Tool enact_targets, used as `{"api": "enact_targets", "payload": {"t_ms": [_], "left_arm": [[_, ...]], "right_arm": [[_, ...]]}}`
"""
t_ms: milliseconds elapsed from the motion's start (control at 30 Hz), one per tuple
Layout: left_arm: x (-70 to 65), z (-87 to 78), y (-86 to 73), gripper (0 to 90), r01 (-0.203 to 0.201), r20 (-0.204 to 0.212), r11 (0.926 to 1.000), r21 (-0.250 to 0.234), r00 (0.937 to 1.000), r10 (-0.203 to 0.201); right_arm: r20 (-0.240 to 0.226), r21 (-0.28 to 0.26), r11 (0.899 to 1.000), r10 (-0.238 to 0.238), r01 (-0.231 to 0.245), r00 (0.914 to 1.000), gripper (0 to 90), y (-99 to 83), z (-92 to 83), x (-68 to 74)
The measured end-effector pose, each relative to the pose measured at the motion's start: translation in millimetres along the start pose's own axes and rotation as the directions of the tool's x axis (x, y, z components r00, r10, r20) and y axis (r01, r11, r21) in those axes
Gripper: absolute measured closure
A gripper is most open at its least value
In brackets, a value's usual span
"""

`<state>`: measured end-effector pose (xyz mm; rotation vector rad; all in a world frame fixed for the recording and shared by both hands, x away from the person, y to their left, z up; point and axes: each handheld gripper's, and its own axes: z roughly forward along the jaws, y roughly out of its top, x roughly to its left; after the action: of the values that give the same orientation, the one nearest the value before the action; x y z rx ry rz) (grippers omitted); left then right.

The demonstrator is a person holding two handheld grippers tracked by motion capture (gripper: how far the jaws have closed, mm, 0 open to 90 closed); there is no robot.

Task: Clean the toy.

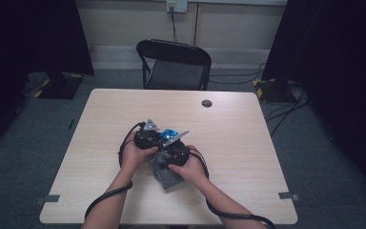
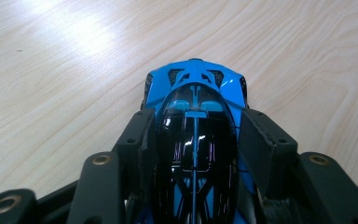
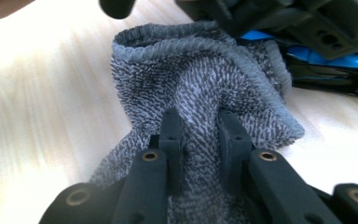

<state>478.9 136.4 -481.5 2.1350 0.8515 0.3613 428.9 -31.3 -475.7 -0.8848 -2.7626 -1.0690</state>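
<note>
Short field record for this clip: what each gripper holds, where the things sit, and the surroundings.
left gripper: shut on the blue toy car, jaws at its sides
right gripper: shut on a fold of the grey cloth
placement: car and cloth close together, above the table near its middle
surroundings: black folding chair behind the table

Black folding chair (image 1: 174, 64) beyond the table (image 1: 248, 143); wall socket (image 1: 177, 5) above.

place: lab | black curtains (image 1: 24, 38), floor cables (image 1: 286, 107), lone table (image 1: 124, 105)
</note>
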Motion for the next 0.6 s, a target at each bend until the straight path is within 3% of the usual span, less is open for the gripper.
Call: {"api": "enact_targets", "payload": {"t_ms": [233, 600], "left_arm": [[-0.7, 0.2, 0.2, 47.3, 0.004, -0.005, 1.0000, 0.000, 1.0000, -0.004], [-0.7, 0.5, 2.7, 46.9, -0.002, -0.009, 0.9999, 0.015, 1.0000, 0.002]], "right_arm": [[-0.054, -0.009, 1.000, -0.027, 0.027, 0.9982, 74.7, 0.5, -5.8, 5.6], [-0.058, 0.002, 0.998, -0.062, 0.062, 0.9964, 73.5, -2.1, -23.0, 2.9]]}}
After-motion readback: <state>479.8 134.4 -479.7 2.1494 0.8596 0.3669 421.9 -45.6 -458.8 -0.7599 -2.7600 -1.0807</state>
